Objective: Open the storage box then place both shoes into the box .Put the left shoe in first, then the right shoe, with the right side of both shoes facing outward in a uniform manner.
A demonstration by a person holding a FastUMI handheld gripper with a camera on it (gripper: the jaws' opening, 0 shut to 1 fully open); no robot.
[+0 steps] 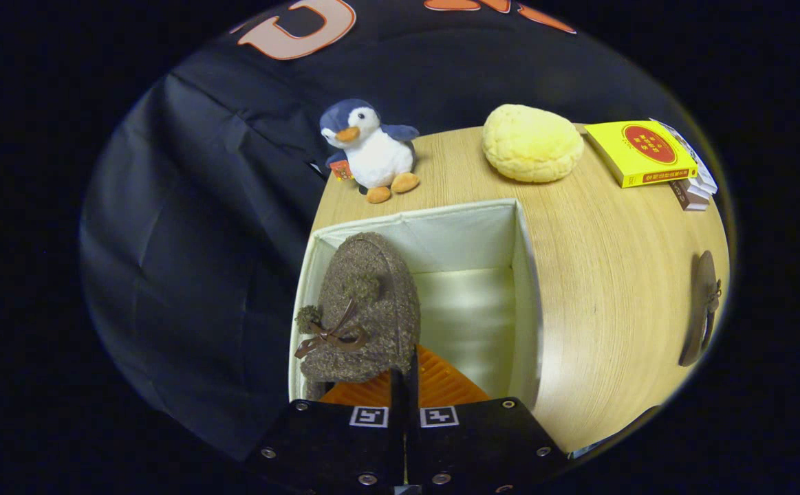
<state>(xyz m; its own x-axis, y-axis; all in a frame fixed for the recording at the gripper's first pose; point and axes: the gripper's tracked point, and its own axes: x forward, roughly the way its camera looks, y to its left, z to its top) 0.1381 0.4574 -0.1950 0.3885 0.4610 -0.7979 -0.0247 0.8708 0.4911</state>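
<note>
Gripping brown shoe (365, 309), hand-held gripper (405, 375), open box (527, 289)

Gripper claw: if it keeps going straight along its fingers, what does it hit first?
Probably the brown shoe it already holds, inside the open storage box. The claw looks shut on its heel edge. Beyond the shoe lies the box's far wall; depth is unclear.

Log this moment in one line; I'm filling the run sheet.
hand-held gripper: shut on shoe | shoe: over open box, left side | second shoe: on table
</note>
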